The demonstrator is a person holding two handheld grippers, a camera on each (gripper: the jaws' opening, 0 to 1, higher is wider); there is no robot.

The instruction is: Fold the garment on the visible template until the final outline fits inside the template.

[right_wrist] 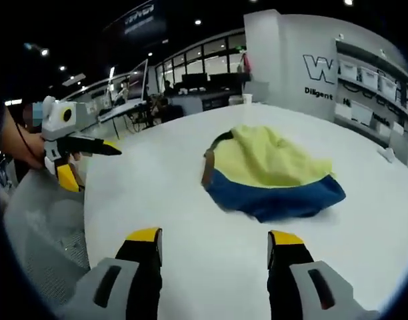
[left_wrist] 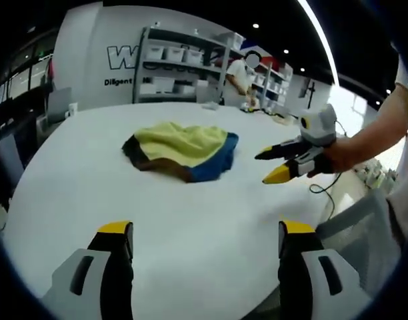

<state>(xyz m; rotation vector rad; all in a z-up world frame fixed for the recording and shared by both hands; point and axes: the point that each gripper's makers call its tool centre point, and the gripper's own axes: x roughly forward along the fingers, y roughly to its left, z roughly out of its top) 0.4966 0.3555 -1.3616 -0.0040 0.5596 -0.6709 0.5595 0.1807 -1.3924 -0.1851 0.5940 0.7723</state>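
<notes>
— Jaws first, please: how do they stand on your side?

— Both pairs are apart and hold nothing. In the left gripper view I see my left gripper [left_wrist: 207,240] with its two yellow-tipped jaws spread wide over the white table [left_wrist: 191,220]. The right gripper [right_wrist: 214,250] is the same in its own view, jaws wide apart above the bare surface.

— And the garment?

— The garment [left_wrist: 184,150] lies ahead of the left jaws, well apart from them, as a crumpled heap of yellow, blue and brown cloth. From the right jaws it is ahead and a little to the right [right_wrist: 271,177], near but not touching.

— Do you see the other gripper?

— Yes. The right gripper [left_wrist: 279,163] comes in right of the left jaws, beside the garment, held by a hand [left_wrist: 337,157]. Behind the table stand shelves [left_wrist: 184,67] with white boxes.
</notes>
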